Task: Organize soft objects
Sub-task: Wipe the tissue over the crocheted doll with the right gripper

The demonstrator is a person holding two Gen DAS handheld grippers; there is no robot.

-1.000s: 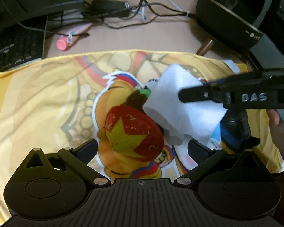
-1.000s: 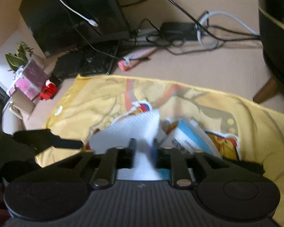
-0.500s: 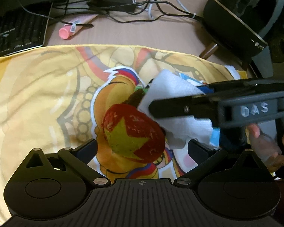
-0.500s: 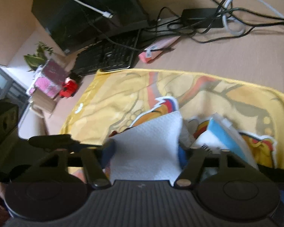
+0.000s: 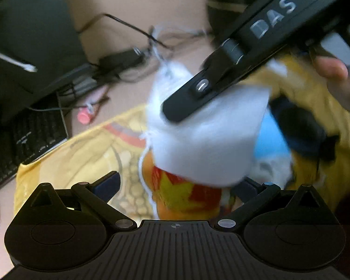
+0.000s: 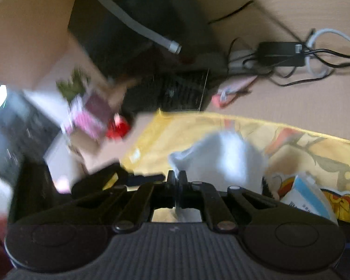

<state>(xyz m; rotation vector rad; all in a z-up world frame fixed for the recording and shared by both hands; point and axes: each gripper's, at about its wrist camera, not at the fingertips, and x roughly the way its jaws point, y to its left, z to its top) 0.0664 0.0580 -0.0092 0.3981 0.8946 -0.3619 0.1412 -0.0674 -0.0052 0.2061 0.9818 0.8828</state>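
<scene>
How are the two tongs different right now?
The right tongs are squeezed shut on the white tissue; the left tongs are wide open, pinching nothing. The right tongs lift the tissue; the left ones sit over the yellow cloth. Both are black.

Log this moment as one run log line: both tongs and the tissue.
right tongs: shut on white tissue | left tongs: open, empty | tissue: above yellow printed cloth

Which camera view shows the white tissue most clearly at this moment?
The left wrist view: the white tissue fills its centre, lifted above the yellow cloth. The right wrist view shows only a blurred part of it, pinched in the shut right gripper.
</scene>
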